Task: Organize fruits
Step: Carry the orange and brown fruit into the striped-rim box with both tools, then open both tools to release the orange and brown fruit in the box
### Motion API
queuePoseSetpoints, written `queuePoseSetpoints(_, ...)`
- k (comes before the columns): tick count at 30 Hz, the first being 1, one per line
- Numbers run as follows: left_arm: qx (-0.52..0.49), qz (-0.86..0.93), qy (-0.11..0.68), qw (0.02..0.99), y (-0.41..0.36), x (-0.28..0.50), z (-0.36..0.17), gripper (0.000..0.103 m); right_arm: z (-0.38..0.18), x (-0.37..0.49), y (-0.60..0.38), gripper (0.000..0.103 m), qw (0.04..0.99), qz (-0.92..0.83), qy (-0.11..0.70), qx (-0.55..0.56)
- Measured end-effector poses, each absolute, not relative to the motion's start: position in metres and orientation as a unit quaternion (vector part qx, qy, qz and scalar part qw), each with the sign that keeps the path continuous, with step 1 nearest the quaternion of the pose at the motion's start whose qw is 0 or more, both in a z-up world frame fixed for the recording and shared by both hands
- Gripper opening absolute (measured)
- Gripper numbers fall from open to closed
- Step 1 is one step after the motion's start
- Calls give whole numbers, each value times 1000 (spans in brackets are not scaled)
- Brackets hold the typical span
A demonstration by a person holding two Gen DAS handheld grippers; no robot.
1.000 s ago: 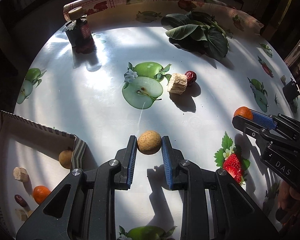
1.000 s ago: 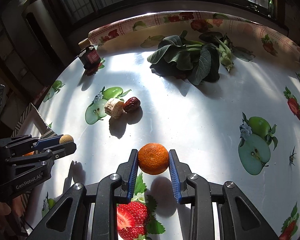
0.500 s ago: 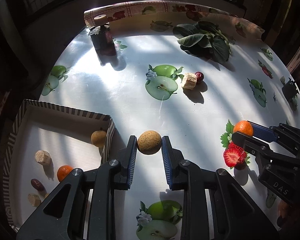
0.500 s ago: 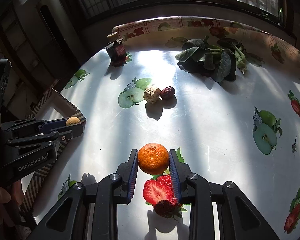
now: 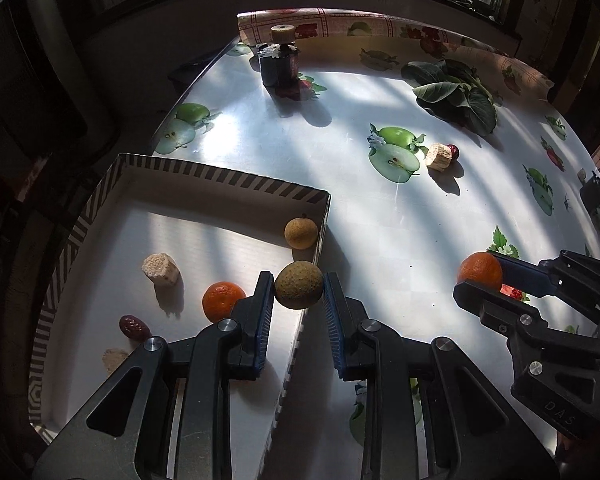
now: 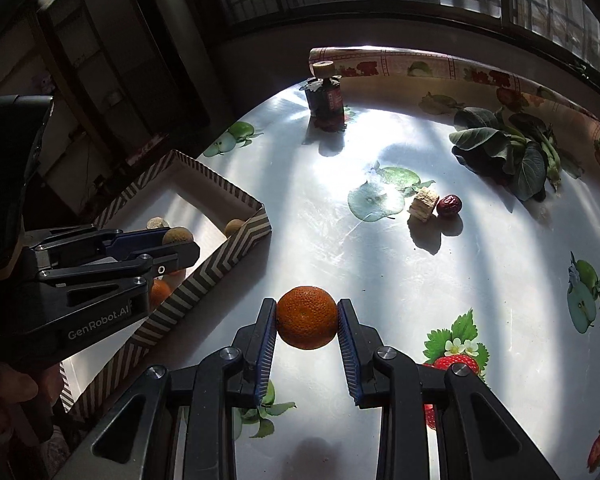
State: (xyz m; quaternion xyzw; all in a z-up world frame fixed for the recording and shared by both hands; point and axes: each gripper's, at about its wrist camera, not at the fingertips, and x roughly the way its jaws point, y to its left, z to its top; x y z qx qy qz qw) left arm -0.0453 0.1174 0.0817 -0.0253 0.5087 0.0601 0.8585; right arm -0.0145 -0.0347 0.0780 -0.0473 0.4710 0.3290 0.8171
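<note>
While gripper-held (image 5: 299,286): longan (image 5: 299,285) (round, axisless)

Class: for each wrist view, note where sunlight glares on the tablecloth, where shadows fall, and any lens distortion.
Left wrist view: striped sunlight glares across the tablecloth; the bottle throws a shadow toward the camera; the window frame bows, fisheye.
Right wrist view: glare washes out the printed apple; the room behind is dark; the edges curve.

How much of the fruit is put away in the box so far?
Done: the box holds a brown fruit, an orange, a date and two pale chunks. In hand: the left gripper carries a brown ball over the box edge; the right gripper holds a mandarin. Left: a chunk and a red date on the table.
</note>
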Motion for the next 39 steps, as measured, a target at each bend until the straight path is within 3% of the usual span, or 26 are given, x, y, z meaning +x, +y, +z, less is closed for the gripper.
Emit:
queuePoseSetpoints(21,-82,152,521,836,226,-124,69,24,83,-62,80,29,763,444,457,-111)
queuePoseSetpoints(39,-89,161,536,824,240,-129,49,24,41,-87,135,29,705,488,492,-148)
